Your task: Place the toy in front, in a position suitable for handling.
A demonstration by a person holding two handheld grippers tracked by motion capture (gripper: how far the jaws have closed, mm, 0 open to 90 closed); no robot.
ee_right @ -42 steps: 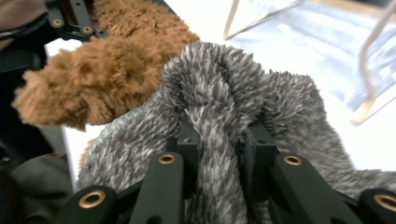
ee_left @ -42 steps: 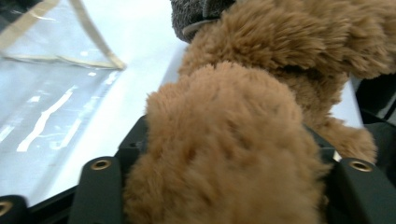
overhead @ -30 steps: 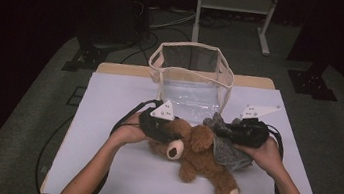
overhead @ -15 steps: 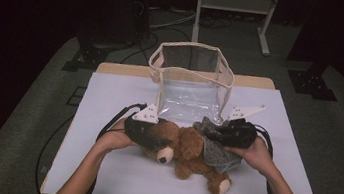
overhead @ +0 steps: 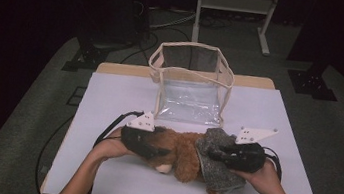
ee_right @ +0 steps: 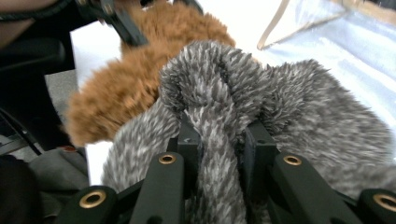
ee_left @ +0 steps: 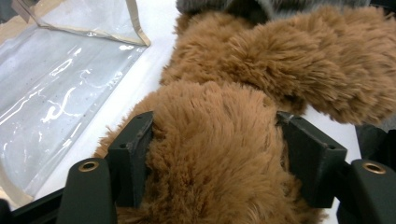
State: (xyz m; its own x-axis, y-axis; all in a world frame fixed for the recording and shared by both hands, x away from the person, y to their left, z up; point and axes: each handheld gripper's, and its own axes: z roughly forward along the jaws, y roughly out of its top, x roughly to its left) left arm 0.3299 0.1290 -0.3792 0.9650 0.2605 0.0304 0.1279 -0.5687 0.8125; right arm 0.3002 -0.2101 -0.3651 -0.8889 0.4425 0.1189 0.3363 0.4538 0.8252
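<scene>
A brown teddy bear (overhead: 182,151) lies on its side across the white table (overhead: 120,95), with a grey fuzzy garment (overhead: 216,169) over its lower body. My left gripper (overhead: 162,152) comes in from the left. Its jaws have just been closing, and the pads press into the bear's brown fur (ee_left: 215,154) on both sides. My right gripper (overhead: 214,153) comes in from the right and is shut on a bunched fold of the grey garment (ee_right: 217,126). In the right gripper view, brown fur (ee_right: 126,88) shows beyond the fold.
A clear plastic bag with a beige rim (overhead: 192,84) stands open just behind the bear; its wall (ee_left: 60,84) shows in the left gripper view. Cables trail from both grippers. Dark floor and a white stand (overhead: 232,4) lie beyond the table.
Both hands have drawn the bear toward the table's near edge, and it now lies more level across the table. The left gripper moved along the bear's head end.
</scene>
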